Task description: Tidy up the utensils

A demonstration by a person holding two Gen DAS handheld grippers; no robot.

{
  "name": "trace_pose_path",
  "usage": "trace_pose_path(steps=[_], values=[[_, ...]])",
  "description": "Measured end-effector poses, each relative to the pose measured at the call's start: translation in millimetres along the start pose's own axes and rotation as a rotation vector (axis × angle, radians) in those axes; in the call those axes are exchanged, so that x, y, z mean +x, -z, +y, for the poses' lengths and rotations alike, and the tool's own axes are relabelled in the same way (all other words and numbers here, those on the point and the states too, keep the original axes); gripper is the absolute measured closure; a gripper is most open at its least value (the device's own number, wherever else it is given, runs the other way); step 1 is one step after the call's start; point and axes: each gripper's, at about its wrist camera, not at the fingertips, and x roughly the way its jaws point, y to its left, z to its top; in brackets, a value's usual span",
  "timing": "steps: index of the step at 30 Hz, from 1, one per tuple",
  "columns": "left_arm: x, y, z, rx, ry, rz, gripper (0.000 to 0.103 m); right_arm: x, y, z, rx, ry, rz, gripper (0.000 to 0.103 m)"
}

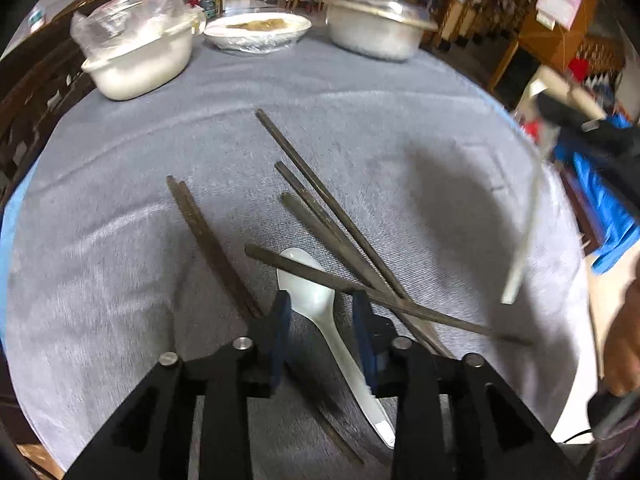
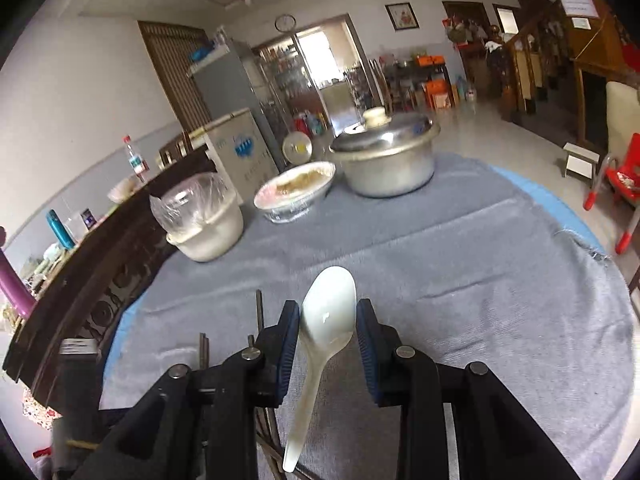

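A: Right gripper [image 2: 327, 320] is clamped on a white spoon [image 2: 326, 320], pads pressed against both sides of the bowl. The handle hangs down toward the camera, and the whole spoon is off the tabletop [image 2: 500, 280].

B: And in the left wrist view there's a second spoon [image 1: 316, 300], also white, lying flat on the grey cloth [image 1: 120, 260]. The left gripper [image 1: 322, 312] sits right over it, jaws apart, one blue pad on each side of the bowl. Whether those pads touch the bowl I can't tell.

A: Chopsticks [image 1: 332, 216] all around that spoon. One dark stick crosses over the bowl's far end, just ahead of the fingertips, and runs off to the right.

B: Three more fan out ahead and slightly right of the left gripper, and a close pair [image 1: 200, 224] lies ahead to its left.

A: At the far right of that view, blurred, the right gripper's spoon shows as a pale streak in the air, with the person's hand [image 1: 624, 344] at the edge.

B: Further out, at the far rim of the tabletop, straight ahead of the right gripper: a lidded metal pot [image 2: 386, 160]. To its left a shallow dish [image 2: 294, 190] under plastic film, then a white tub [image 2: 206, 224] covered with a plastic bag.

A: Same three line up across the top of the left wrist view, well apart from the utensils.
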Motion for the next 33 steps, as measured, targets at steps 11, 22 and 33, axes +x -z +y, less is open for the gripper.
trace_pose_path(steps=[11,22,33], values=[[19.8,-16.1,-0.3,0.050,-0.032,0.067,0.065,-26.9,6.0,-26.0,0.070,-0.042,-0.022,0.072],[12.6,-12.7,-5.4,-0.008,-0.034,-0.022,0.070,-86.2,15.2,-15.4,0.057,-0.076,-0.160,0.072],[-94.4,18.4,-17.9,-0.041,-0.075,-0.324,0.070,-143.2,47.3,26.7,-0.075,-0.127,-0.272,0.072]])
